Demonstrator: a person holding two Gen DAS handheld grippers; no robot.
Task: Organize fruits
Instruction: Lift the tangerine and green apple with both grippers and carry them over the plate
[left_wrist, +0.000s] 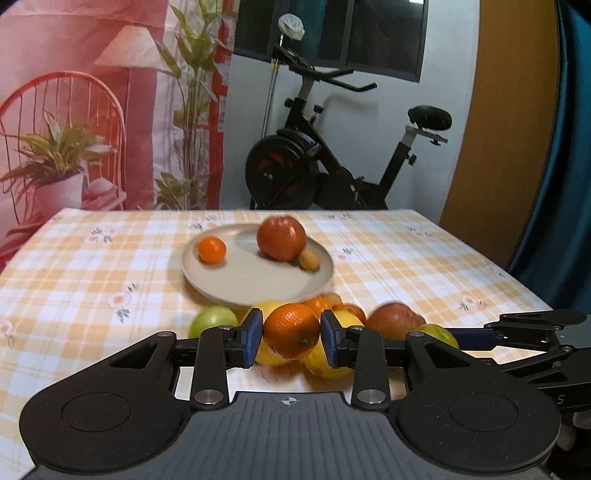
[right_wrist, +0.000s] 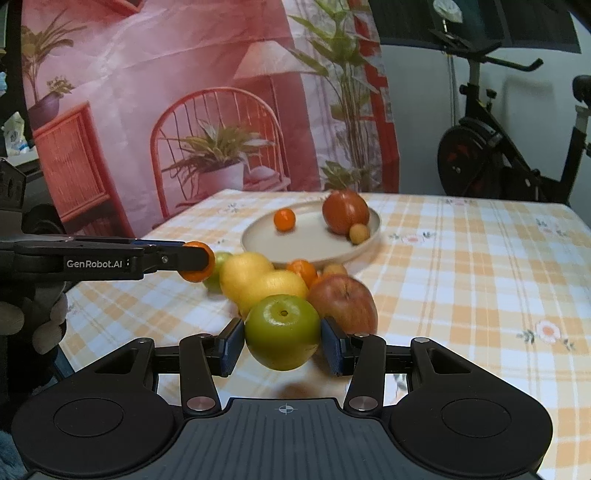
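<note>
While the left gripper jaws clamp an orange and the right gripper jaws a green apple above the desk pile, either round fruit could slip and roll short of the plate.

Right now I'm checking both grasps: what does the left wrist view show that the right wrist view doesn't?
Left wrist view only: the left hand-held gripper shut on an orange seen whole, and the bike's saddle.

Right wrist view only: the right hand-held gripper shut on a green apple, and a printed wicker cabinet.

Both: the plate holding a small orange, a red apple and a small tan fruit; the fruit pile; the checked cloth.
</note>
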